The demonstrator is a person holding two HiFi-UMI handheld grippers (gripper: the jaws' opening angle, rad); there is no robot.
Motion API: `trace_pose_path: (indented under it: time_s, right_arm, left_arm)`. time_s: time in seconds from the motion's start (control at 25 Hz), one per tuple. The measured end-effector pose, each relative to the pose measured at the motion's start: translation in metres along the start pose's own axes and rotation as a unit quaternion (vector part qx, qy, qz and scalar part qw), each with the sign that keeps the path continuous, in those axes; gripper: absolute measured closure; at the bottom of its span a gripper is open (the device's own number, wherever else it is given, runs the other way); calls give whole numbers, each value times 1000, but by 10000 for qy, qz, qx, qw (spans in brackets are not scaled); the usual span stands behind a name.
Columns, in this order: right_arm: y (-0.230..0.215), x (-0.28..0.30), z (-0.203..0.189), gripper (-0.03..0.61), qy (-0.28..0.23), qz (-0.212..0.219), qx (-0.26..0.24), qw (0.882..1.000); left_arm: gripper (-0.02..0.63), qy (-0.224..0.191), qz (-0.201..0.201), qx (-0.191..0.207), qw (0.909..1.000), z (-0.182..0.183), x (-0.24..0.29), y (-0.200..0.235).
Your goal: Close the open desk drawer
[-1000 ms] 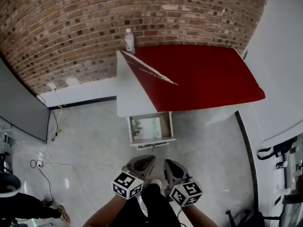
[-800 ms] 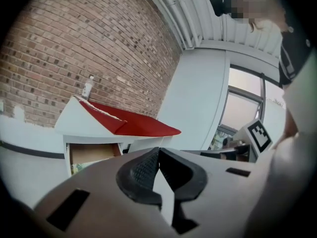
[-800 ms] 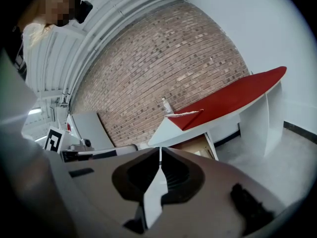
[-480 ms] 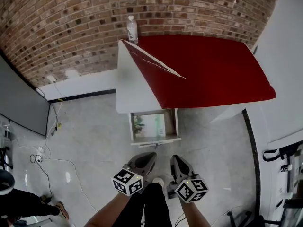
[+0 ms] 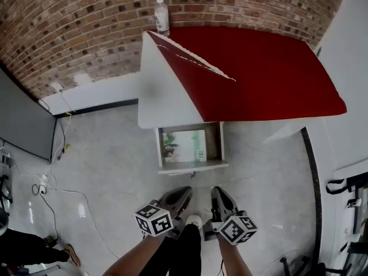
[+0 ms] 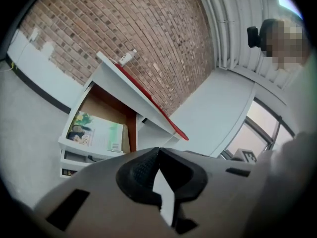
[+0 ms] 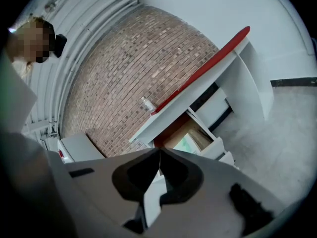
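Note:
The white desk with a red top (image 5: pixel 259 73) stands against the brick wall. Its drawer (image 5: pixel 193 167) is pulled out towards me, with a green-and-white printed sheet (image 5: pixel 185 142) lying inside. Below it in the head view, my left gripper (image 5: pixel 185 191) and right gripper (image 5: pixel 216 191) hang side by side over the floor, short of the drawer front. Both are shut with nothing between the fingers. The left gripper view has the drawer (image 6: pixel 74 145) at lower left beyond the closed left gripper (image 6: pixel 158 153). In the right gripper view the drawer (image 7: pixel 218 148) lies beyond the closed right gripper (image 7: pixel 159 155).
A water bottle (image 5: pixel 162 16) stands at the desk's back left corner. A grey panel (image 5: pixel 23 119) leans at the left, with cables (image 5: pixel 49 183) on the floor beside it. A person's shoe (image 5: pixel 70 255) shows at lower left. A white wall runs along the right.
The desk and drawer have grown larger in the head view as it closed in. Both grippers sit lower in the frame, still shut and side by side. The drawer stays open.

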State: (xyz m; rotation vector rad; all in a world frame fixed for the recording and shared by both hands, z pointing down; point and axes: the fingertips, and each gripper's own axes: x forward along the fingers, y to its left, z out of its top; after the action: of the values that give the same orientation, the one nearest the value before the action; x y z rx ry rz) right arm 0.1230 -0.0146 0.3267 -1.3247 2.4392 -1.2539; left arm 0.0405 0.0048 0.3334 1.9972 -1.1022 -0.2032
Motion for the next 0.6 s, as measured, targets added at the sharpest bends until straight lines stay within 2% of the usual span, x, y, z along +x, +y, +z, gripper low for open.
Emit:
trace_pose_path:
  time_s: [0.24,0.44,0.6]
  right_arm:
    - [-26,21,-31,566,10,192,119,9997]
    - [-51,34,-56,566,-112,303,672,9972]
    - [-80,49,-82,566,-14,262,1024,9944]
  left_arm:
    - [604,-165,-152,-204,9995,-18,13,34]
    - [604,-275,-270,-453,9982,-41,21,61]
    - [603,-337,-300,-503,9977,-59,26,84]
